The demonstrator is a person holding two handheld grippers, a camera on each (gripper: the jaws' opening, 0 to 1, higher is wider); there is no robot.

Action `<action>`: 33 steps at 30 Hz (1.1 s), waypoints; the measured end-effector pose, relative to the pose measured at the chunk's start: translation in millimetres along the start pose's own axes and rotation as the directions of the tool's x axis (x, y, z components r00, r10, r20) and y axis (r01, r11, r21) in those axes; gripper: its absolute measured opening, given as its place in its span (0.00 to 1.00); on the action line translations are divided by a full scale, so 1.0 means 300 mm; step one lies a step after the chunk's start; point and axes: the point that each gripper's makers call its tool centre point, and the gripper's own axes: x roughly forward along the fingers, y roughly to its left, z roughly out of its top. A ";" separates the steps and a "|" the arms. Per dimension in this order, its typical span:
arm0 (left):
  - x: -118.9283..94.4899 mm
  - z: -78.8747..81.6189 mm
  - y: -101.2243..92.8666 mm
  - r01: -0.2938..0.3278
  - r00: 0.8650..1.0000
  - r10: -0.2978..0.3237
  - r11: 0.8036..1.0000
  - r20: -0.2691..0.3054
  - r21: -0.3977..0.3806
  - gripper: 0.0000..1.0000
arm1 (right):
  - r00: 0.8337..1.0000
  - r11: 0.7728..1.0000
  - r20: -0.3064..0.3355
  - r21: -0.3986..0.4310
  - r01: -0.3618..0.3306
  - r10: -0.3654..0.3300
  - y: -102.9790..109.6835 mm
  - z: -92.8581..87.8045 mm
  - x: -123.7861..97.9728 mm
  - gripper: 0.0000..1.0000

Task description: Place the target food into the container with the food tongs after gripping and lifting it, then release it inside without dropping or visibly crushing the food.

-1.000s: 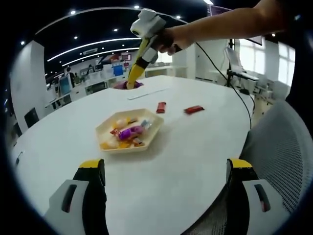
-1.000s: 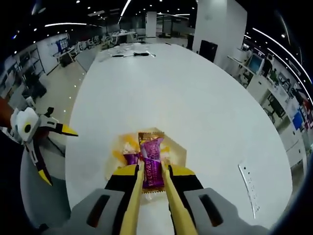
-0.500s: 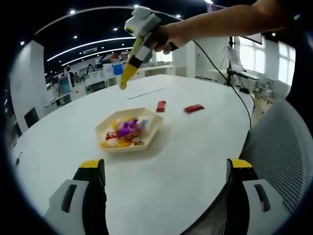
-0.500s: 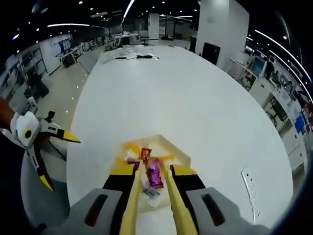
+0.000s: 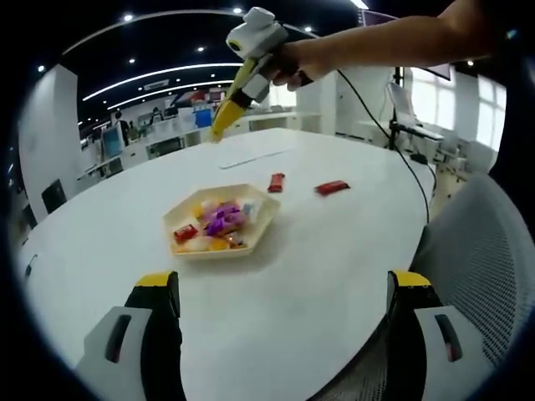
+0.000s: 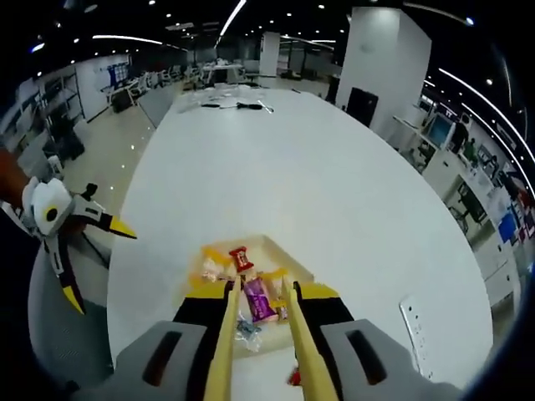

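Shiny wrapped sweets [image 5: 219, 225] fill the pale hexagonal tray [image 5: 261, 224] on the smooth white counter [image 5: 334, 259]. The right gripper [image 6: 257, 294] clamps slim yellow tongs [image 6: 224, 334], tips apart, empty; the left gripper [image 5: 282, 288] gapes wide.

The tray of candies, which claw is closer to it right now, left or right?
Right. The right claw hangs above the tray, holding yellow tongs; the left claw sits back off the table edge, near the chair.
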 end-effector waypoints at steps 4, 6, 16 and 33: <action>0.002 -0.003 -0.005 0.005 1.000 -0.005 1.000 -0.005 0.007 0.99 | 1.000 1.000 0.004 0.004 0.010 -0.010 -0.017 -0.021 -0.032 0.29; 0.001 -0.003 -0.004 0.004 1.000 -0.004 1.000 -0.005 0.006 0.99 | 1.000 1.000 0.011 0.012 0.018 -0.018 -0.028 -0.035 -0.051 0.29; -0.002 0.002 -0.009 0.009 1.000 -0.009 1.000 0.002 0.003 0.99 | 0.997 0.998 0.036 0.010 0.066 -0.066 -0.043 -0.168 -0.190 0.29; -0.003 0.007 0.002 -0.002 1.000 0.002 1.000 0.006 -0.011 0.99 | 0.985 0.968 0.024 0.191 0.162 -0.169 -0.035 -0.559 -0.409 0.29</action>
